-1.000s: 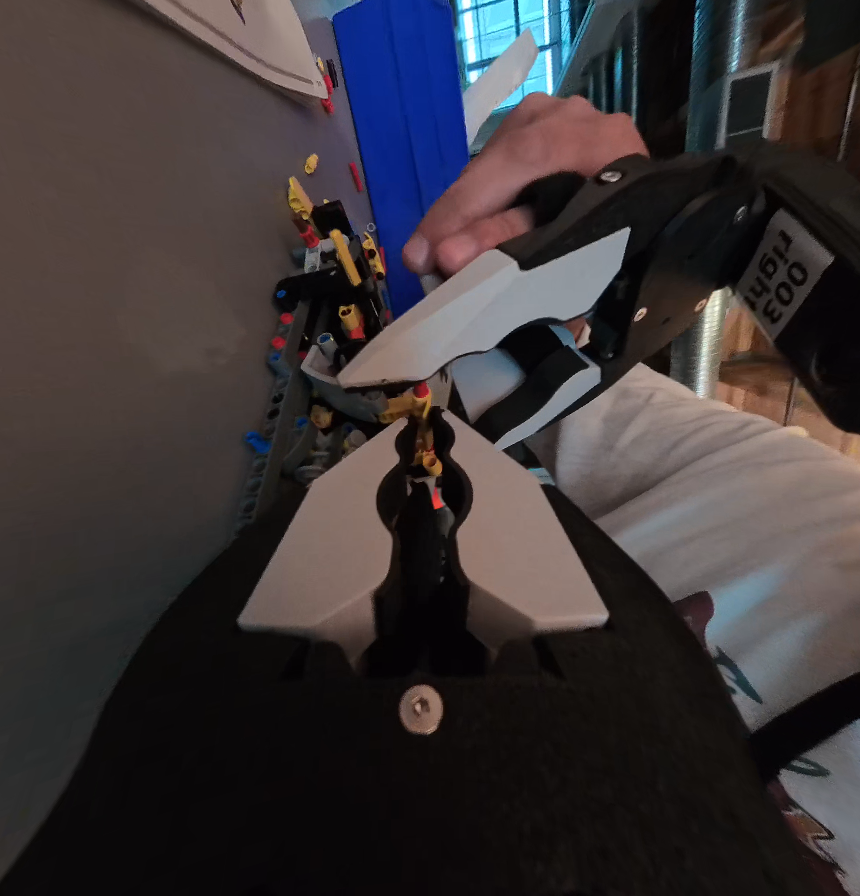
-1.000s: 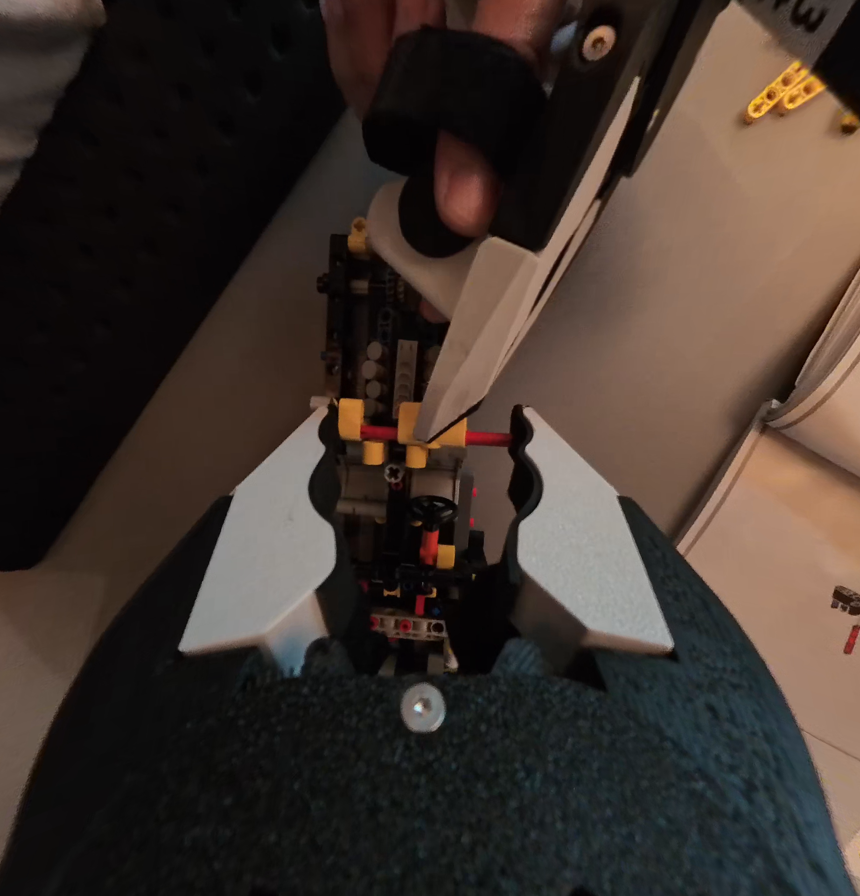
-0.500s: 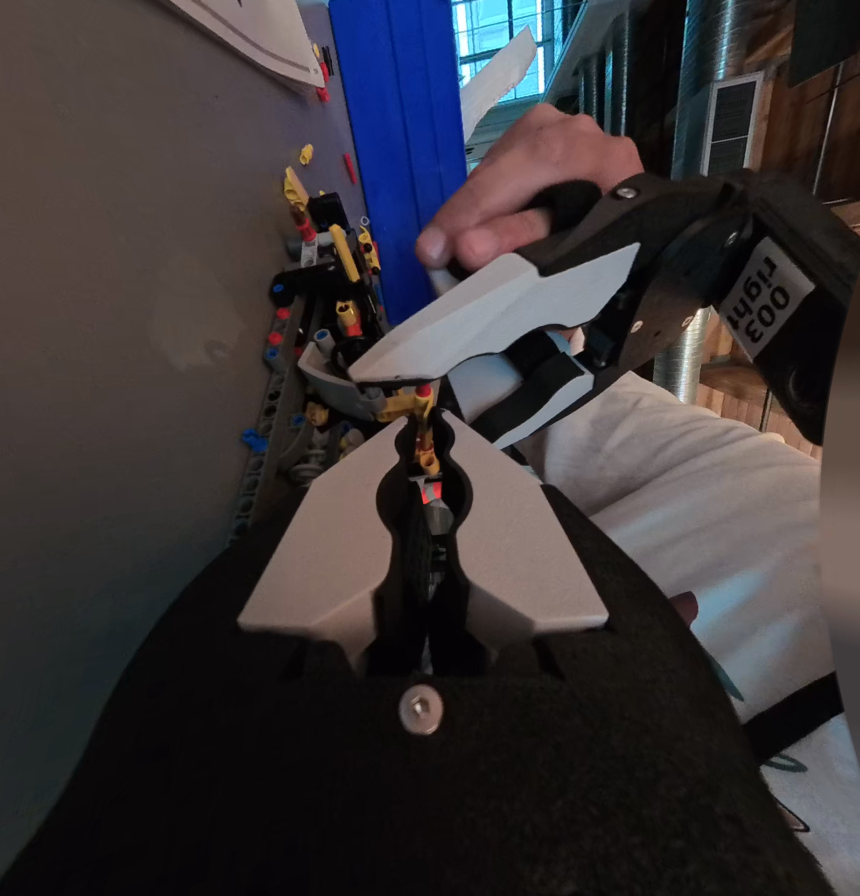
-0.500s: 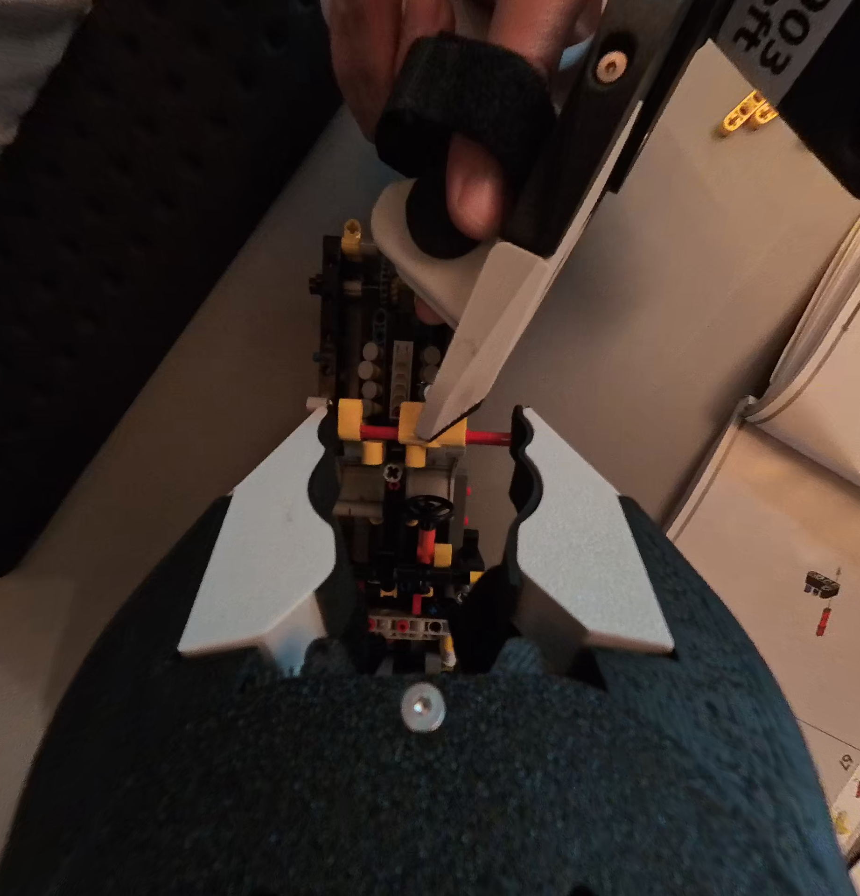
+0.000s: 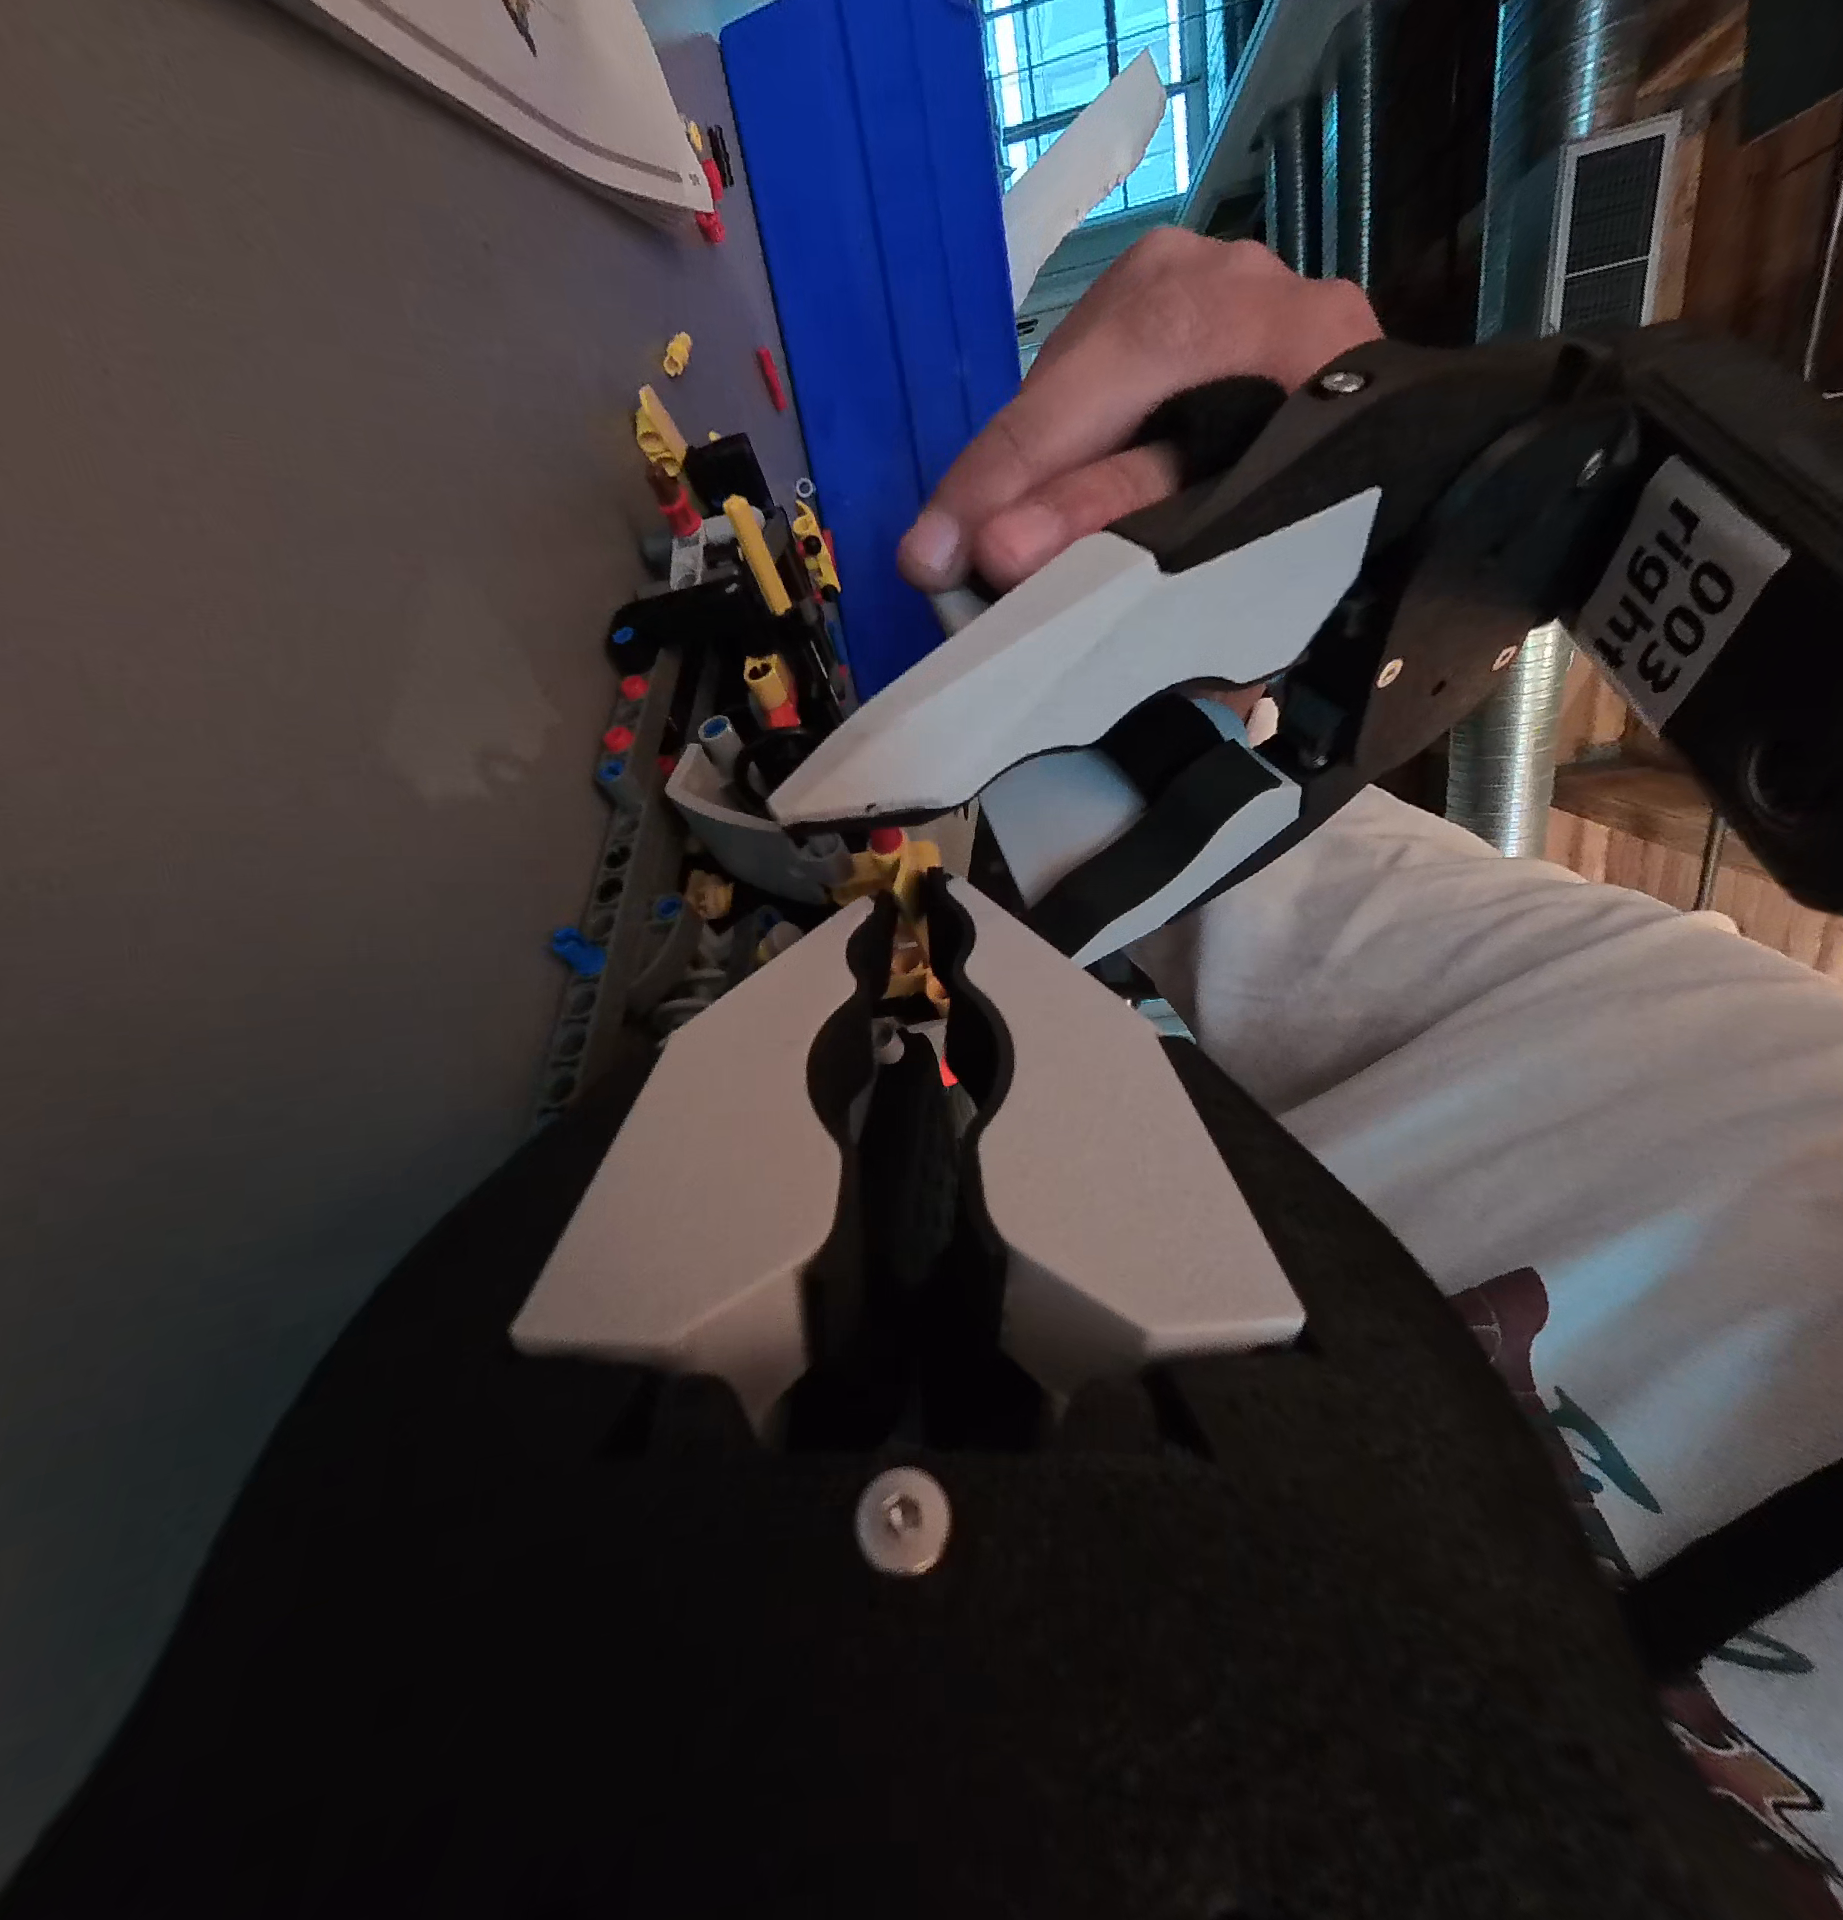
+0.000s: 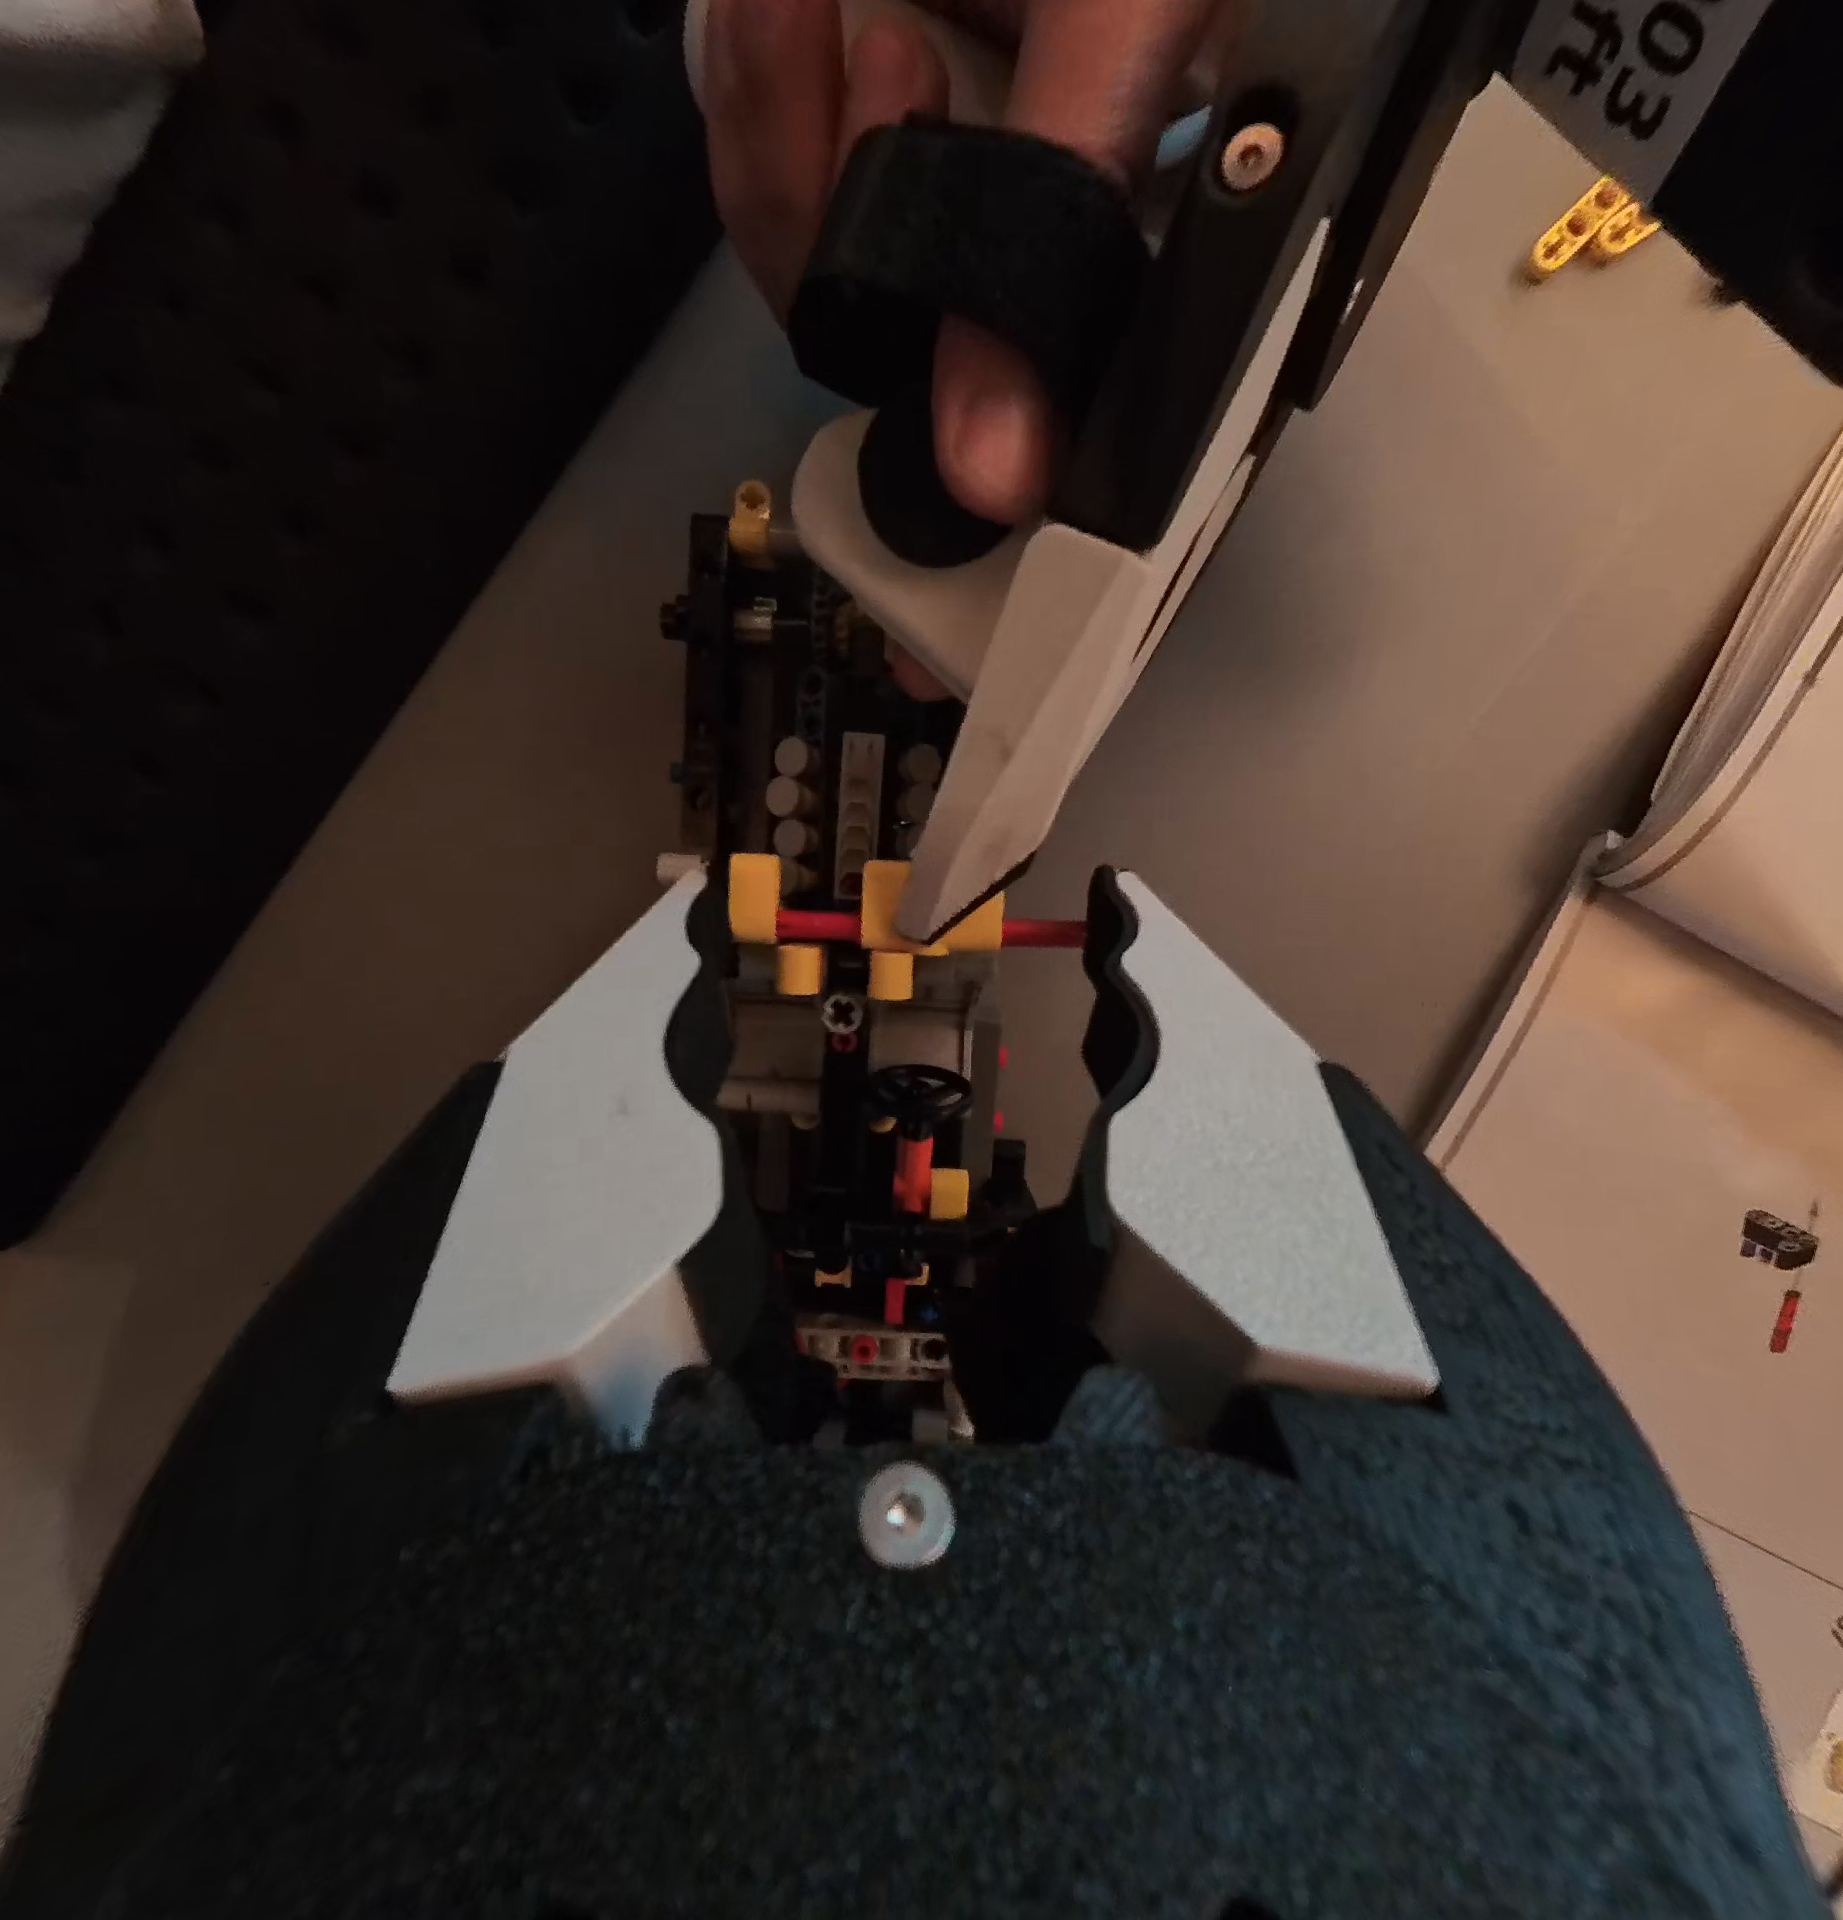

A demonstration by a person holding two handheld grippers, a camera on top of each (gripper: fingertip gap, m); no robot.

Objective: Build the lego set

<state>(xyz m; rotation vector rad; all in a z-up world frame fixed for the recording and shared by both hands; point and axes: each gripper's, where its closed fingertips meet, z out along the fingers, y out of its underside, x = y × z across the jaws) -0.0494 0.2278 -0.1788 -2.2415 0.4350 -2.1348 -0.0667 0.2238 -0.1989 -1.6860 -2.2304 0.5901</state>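
Note:
The lego model (image 6: pixel 792 790), a black and grey car chassis with a steering wheel, lies lengthwise between my right gripper's (image 6: pixel 896 894) fingers, which are shut on its sides. A red axle (image 6: pixel 818 925) crosses the model's top and carries yellow connectors (image 6: pixel 753 899). My left gripper (image 6: pixel 938 914) comes down from above and is shut on the right-hand yellow connector (image 6: pixel 974 920). In the left wrist view my left gripper (image 5: pixel 912 904) pinches that yellow piece (image 5: pixel 901 966), with the model (image 5: pixel 709 665) beyond it and the right gripper (image 5: pixel 875 821) reaching in from the right.
Loose pieces lie on the grey table: a yellow beam (image 6: pixel 1587 223), a black piece and a red pin (image 6: pixel 1779 1242). White booklet pages (image 6: pixel 1779 727) lie at the right, and a black perforated mat (image 6: pixel 221 520) at the left. A blue board (image 5: pixel 875 312) stands behind the model. Only a small space, under 4 cm, lies between the two pairs of fingers.
Both grippers keep their hold. The model and both grippers have shifted slightly together against the table; the left fingertips stay on the same yellow connector.

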